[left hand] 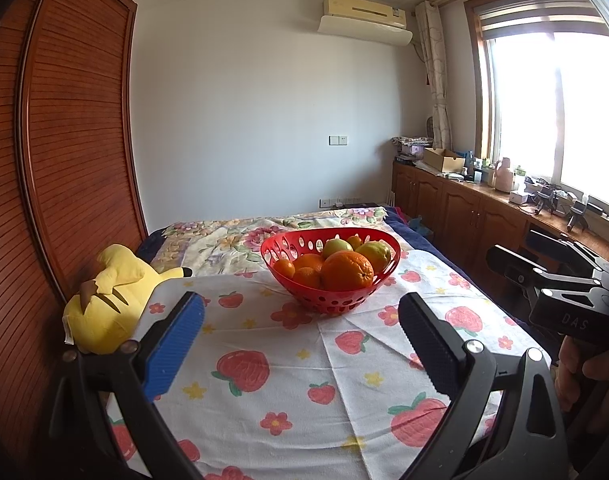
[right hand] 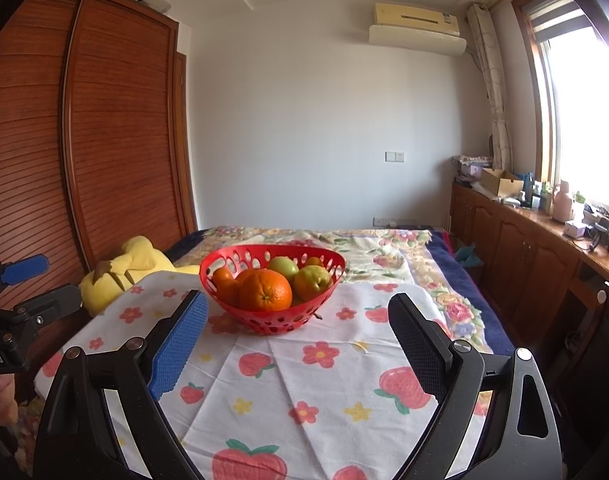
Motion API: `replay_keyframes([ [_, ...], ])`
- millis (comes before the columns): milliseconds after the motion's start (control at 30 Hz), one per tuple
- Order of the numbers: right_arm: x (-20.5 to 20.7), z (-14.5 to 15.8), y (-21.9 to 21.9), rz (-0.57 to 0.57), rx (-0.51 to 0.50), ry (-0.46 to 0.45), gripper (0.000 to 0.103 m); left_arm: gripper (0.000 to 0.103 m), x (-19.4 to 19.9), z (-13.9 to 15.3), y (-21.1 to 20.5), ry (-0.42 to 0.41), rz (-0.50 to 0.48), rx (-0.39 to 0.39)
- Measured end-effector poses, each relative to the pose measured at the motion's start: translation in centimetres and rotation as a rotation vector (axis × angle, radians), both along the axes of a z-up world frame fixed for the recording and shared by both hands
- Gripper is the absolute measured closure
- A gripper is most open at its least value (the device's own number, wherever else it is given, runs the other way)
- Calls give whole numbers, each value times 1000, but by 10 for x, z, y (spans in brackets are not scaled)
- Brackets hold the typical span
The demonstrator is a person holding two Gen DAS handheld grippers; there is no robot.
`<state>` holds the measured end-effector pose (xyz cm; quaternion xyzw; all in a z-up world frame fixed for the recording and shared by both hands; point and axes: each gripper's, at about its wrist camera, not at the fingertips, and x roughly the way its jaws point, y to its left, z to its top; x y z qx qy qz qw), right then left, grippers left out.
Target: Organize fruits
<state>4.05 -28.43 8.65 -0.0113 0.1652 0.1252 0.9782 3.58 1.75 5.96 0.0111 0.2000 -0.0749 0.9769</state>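
A red perforated basket (left hand: 332, 304) stands on the strawberry-print cloth (left hand: 288, 380). It holds a big orange (left hand: 347, 271), smaller oranges and yellow-green pears (left hand: 375, 254). It also shows in the right wrist view (right hand: 264, 322) with the big orange (right hand: 265, 291) in front. My left gripper (left hand: 300, 320) is open and empty, just short of the basket. My right gripper (right hand: 298, 318) is open and empty, also just short of the basket. The right gripper's body shows at the right edge of the left wrist view (left hand: 560, 292).
A yellow plush toy (left hand: 108, 300) lies at the cloth's left edge against a wooden wardrobe (left hand: 64, 160). A flowered bedspread (left hand: 232, 240) lies behind the basket. Wooden cabinets (left hand: 484, 208) with clutter run along the right under the window.
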Motion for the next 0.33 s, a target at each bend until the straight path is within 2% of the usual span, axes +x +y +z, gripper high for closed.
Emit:
replay_keyframes([
  [333, 0, 3, 1, -1, -1, -2, 10, 5, -1, 4, 1, 0, -8, -4],
])
